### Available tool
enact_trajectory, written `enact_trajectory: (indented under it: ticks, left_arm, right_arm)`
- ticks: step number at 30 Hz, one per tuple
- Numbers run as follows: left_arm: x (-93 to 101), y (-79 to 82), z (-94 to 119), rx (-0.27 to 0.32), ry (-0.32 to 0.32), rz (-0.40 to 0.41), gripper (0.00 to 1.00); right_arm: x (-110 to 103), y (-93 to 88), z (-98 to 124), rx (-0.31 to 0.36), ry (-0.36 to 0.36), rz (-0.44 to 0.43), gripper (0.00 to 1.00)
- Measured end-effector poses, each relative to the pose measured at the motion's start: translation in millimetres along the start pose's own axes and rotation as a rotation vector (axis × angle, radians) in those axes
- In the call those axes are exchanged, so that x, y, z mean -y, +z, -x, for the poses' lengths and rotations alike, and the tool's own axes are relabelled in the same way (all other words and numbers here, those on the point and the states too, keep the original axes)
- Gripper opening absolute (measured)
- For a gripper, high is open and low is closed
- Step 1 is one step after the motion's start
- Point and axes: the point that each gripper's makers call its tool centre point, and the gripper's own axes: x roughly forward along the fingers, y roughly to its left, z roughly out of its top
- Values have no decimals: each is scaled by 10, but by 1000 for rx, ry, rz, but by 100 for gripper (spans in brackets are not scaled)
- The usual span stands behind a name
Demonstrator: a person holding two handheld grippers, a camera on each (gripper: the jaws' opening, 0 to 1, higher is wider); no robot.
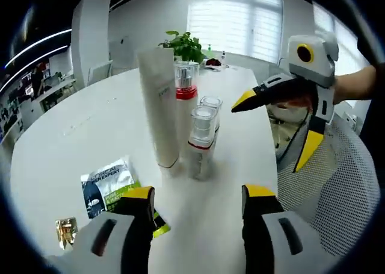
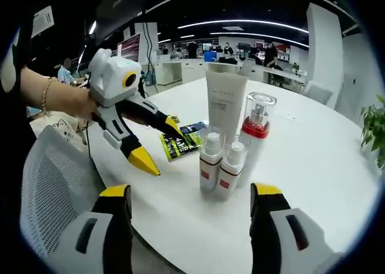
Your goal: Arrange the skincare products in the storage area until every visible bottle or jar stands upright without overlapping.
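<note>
Progress: task looks close to done, judging from how things stand; all 4 skincare containers are upright in 1 tight cluster on the white counter (image 1: 72, 123).
Tube: 1 tall white tube (image 1: 159, 105) stands on its cap at the cluster's edge, no lean visible.
Pump bottle: 1 clear bottle with a red collar (image 2: 257, 129) stands just beside the tube.
Small sprays: 2 short white spray bottles (image 2: 211, 158) with clear caps and red bands stand side by side, just in front of the taller 2.
Overlap: none lies on another; whether neighbours touch, I cannot tell.
Left over: 2 flat sachets, 1 green-and-white (image 1: 114, 186) and 1 small gold one (image 1: 66, 232), lie on the counter apart from the cluster; neither is a bottle or jar.
Left gripper (image 2: 155, 146): fingers spread wide, holding nothing, hovering near the cluster.
Right gripper (image 1: 271, 126): fingers parted, empty, beside the cluster over the counter edge.
Plant: 1 potted plant (image 1: 183, 45) behind, well apart.
Remaining: likely only a check on spacing.
</note>
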Motion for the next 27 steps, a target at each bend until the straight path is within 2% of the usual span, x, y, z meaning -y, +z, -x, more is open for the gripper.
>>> enact_trajectory:
  ticks: [9,19,27]
  left_arm:
    - [-57,-167,343,27,76,164,67]
    - [-97,-423,731,43,182,298,77]
    - [-89,-558,1011,59,254,377,89]
  right_arm:
    - [-8,-3,51,7,-14,-21,86]
    - [-95,1,72,13,3,-40,88]
    - [-112,49,101,34,4,-40,88]
